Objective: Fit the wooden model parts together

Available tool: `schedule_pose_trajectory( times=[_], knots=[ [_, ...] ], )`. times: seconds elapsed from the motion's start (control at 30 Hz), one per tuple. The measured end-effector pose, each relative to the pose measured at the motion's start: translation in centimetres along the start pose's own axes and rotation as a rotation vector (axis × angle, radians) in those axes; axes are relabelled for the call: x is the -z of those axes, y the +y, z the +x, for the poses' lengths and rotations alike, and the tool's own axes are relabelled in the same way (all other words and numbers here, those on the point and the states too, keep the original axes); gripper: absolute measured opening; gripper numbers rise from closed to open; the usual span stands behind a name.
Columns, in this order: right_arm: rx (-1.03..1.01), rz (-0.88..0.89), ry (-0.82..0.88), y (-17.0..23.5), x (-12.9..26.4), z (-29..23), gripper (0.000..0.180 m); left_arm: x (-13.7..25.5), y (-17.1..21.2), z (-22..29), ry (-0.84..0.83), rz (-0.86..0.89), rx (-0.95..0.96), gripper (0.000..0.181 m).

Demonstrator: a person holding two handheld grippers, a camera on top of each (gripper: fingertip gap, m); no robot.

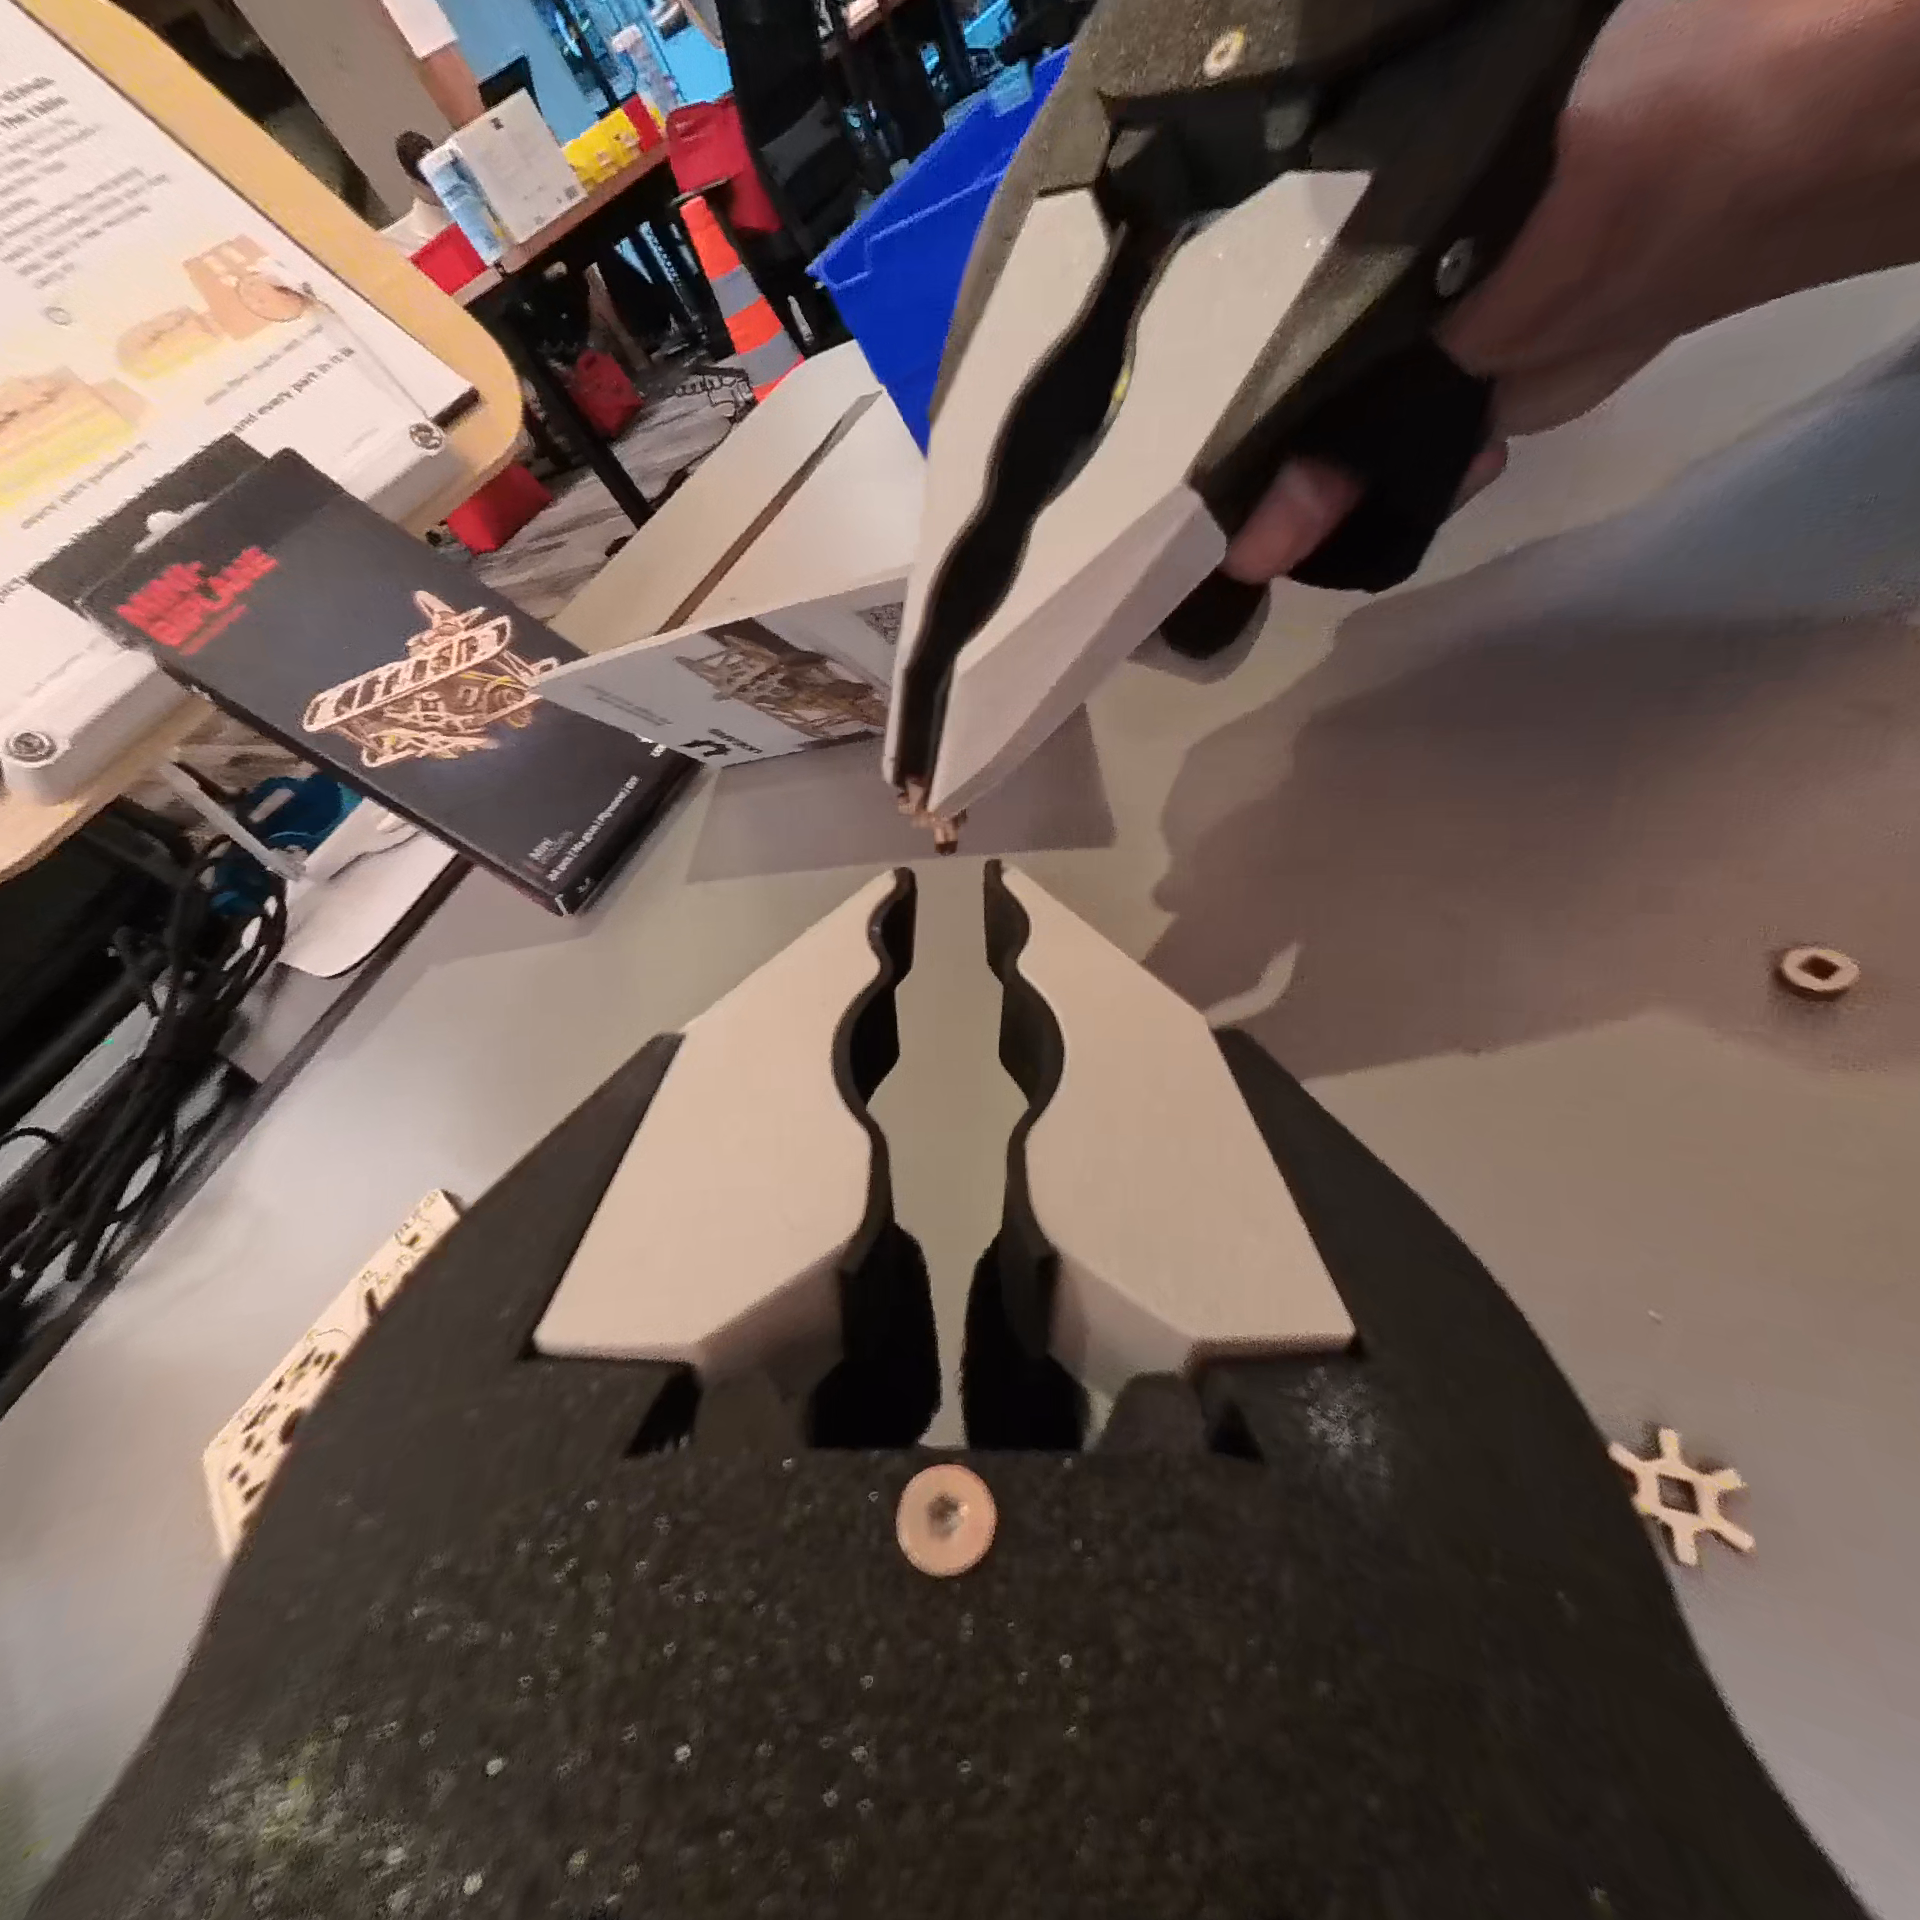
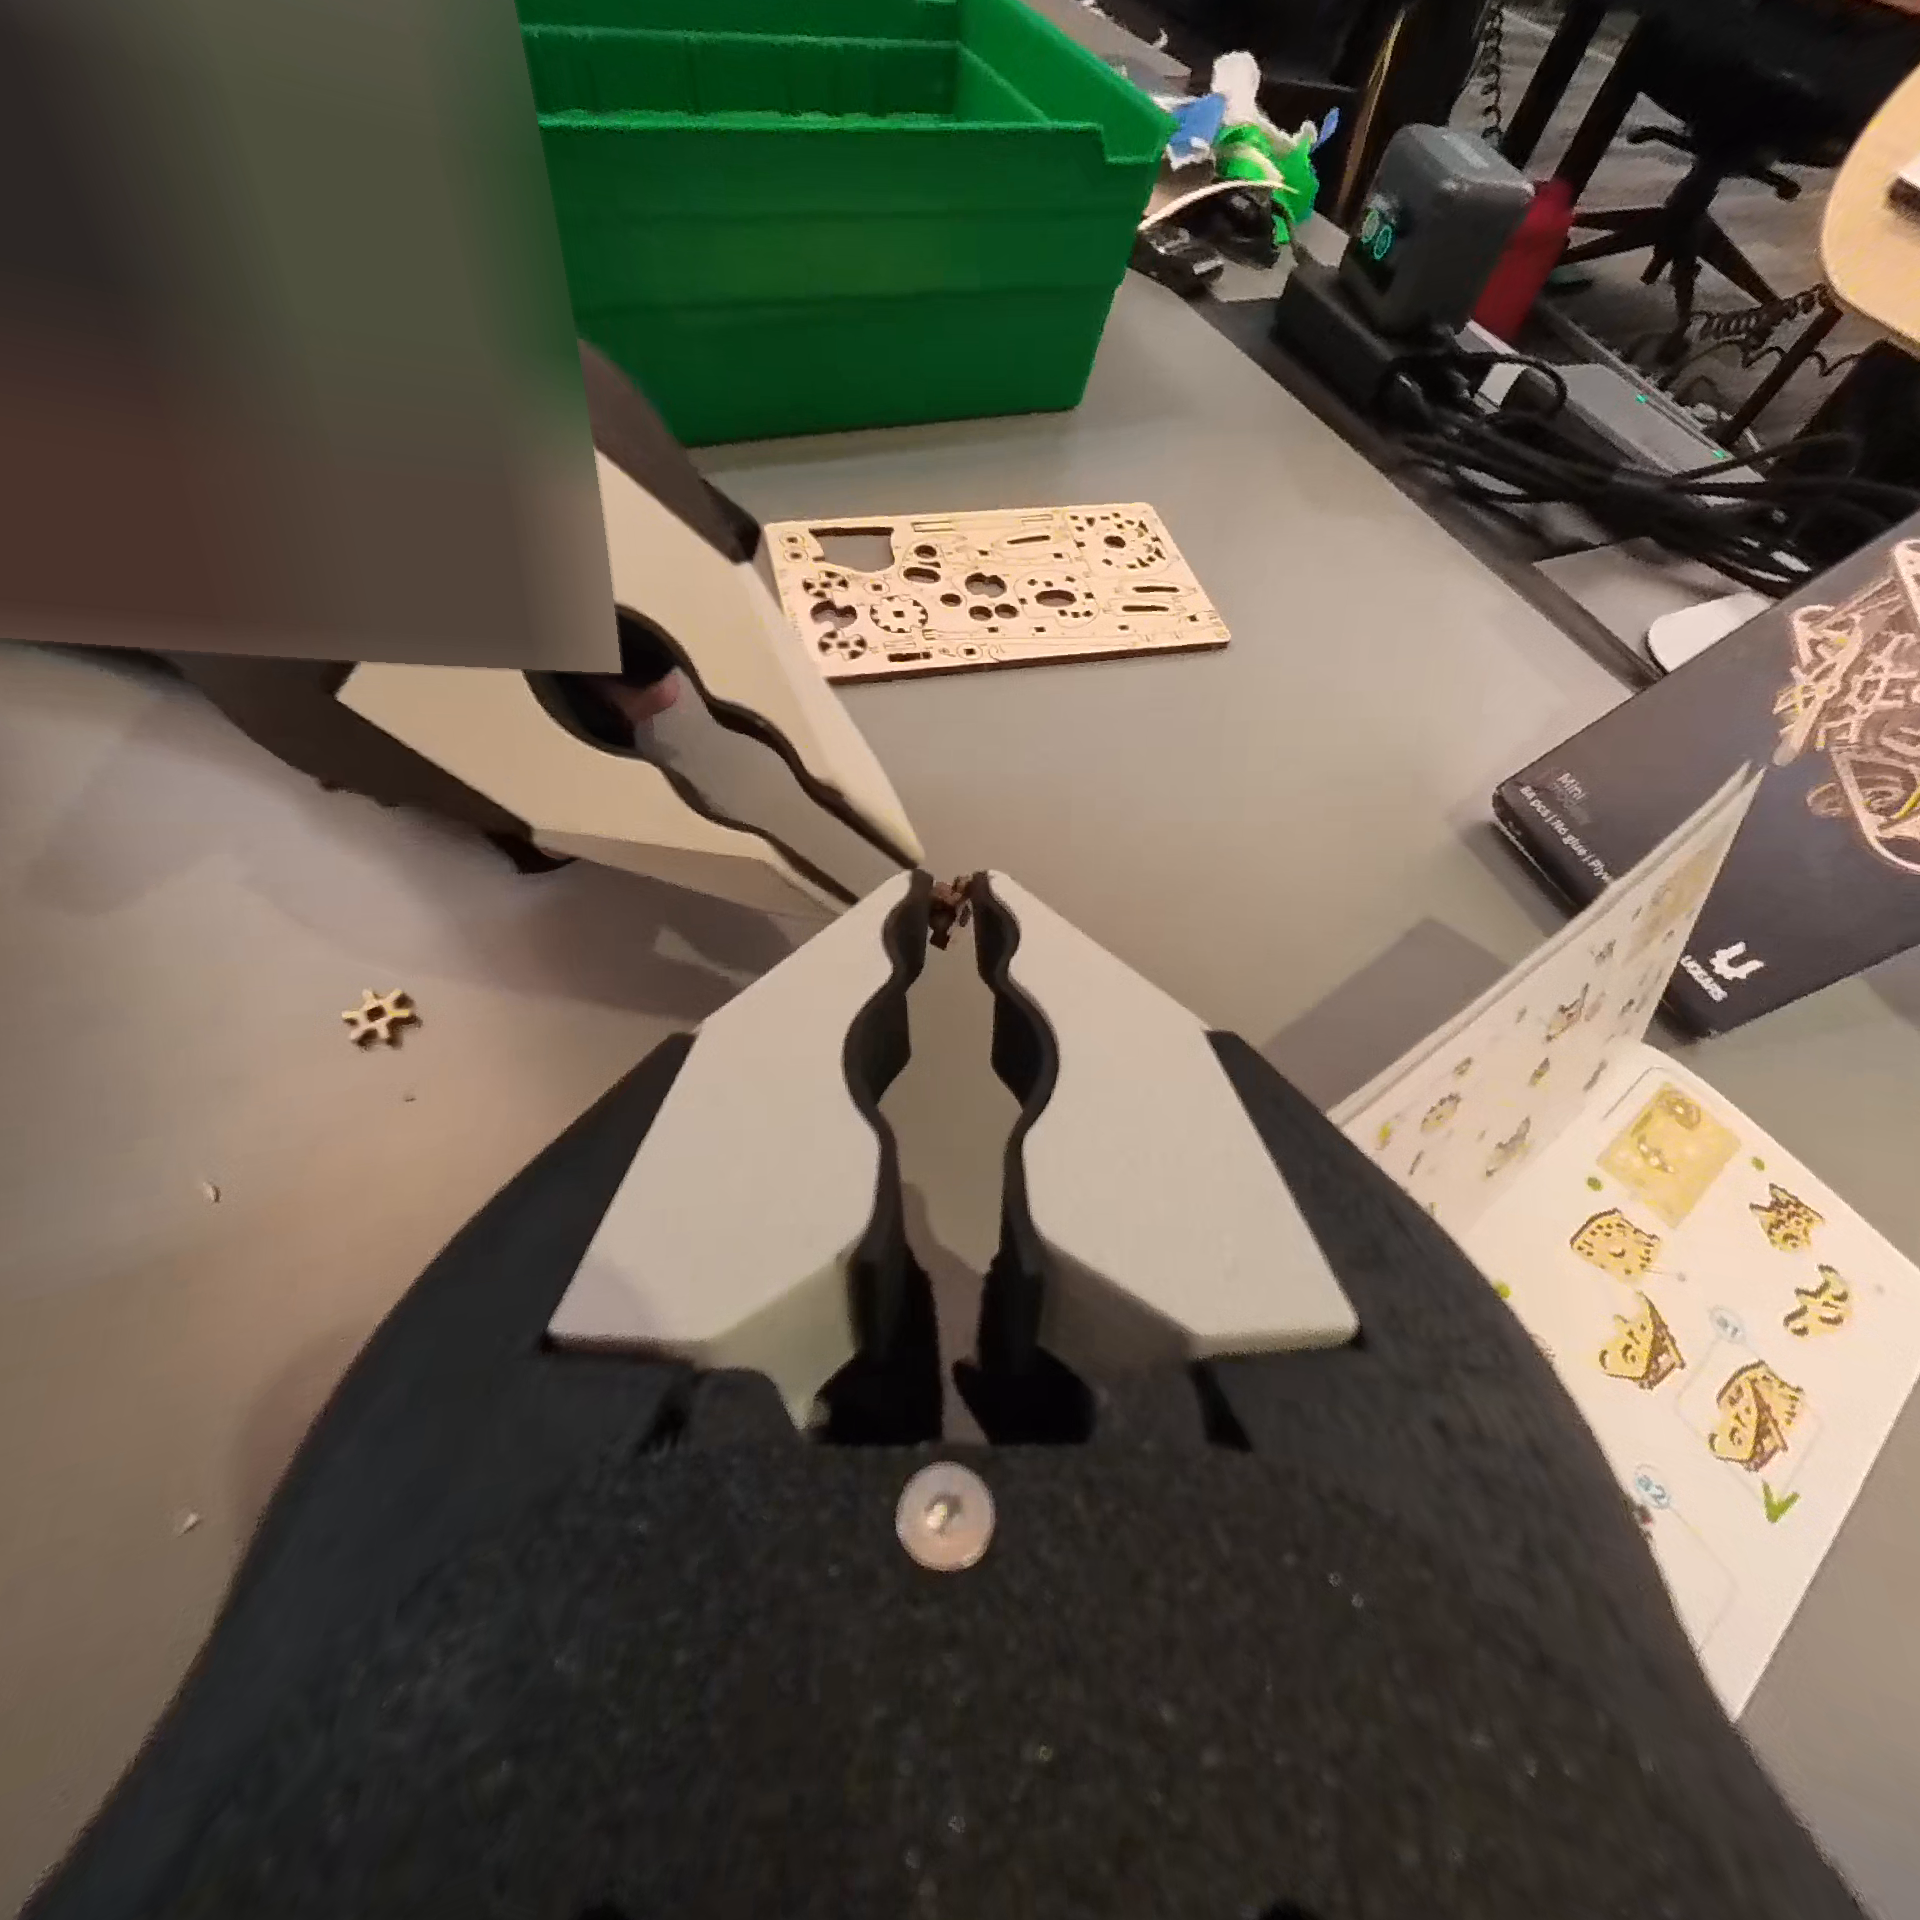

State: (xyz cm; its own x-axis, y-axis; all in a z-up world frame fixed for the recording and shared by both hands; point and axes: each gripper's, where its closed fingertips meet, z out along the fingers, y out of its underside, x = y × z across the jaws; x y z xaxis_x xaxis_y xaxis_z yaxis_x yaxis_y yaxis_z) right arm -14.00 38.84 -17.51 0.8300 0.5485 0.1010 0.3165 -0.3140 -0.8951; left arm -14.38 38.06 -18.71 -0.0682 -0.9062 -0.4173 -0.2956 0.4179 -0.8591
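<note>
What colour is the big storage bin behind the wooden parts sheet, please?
Bright green bin; the right wrist view shows it best.

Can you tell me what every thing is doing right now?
Left tongs: open, empty.
Right tongs: shut on small wooden part.
Star-shaped piece: lying loose on table.
Round ring piece: lying flat on table.
Parts sheet: flat, some pieces punched out.
Instruction booklet: open.

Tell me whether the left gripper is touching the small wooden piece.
Apart. The left wrist view shows table between the left gripper and the wooden piece pinched by the right gripper.
</note>
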Motion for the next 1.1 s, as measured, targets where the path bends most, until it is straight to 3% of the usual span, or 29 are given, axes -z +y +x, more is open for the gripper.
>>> schedule_pose_trajectory(
  times=[0.23,0.77,1.1],
  knots=[
    [0.068,-0.036,0.043,0.03,-0.20,-0.59,0.007,-0.09,0.08,0.25,-0.010,-0.007,-0.037,0.007],
    [-0.033,-0.044,0.021,0.33,-0.25,-0.52,0.007,-0.11,0.10,0.17,-0.027,-0.009,-0.051,0.003],
    [-0.172,-0.006,-0.076,-0.03,-0.02,-0.70,0.007,0.31,-0.50,0.07,-0.049,0.038,-0.084,0.001]
  ],
)
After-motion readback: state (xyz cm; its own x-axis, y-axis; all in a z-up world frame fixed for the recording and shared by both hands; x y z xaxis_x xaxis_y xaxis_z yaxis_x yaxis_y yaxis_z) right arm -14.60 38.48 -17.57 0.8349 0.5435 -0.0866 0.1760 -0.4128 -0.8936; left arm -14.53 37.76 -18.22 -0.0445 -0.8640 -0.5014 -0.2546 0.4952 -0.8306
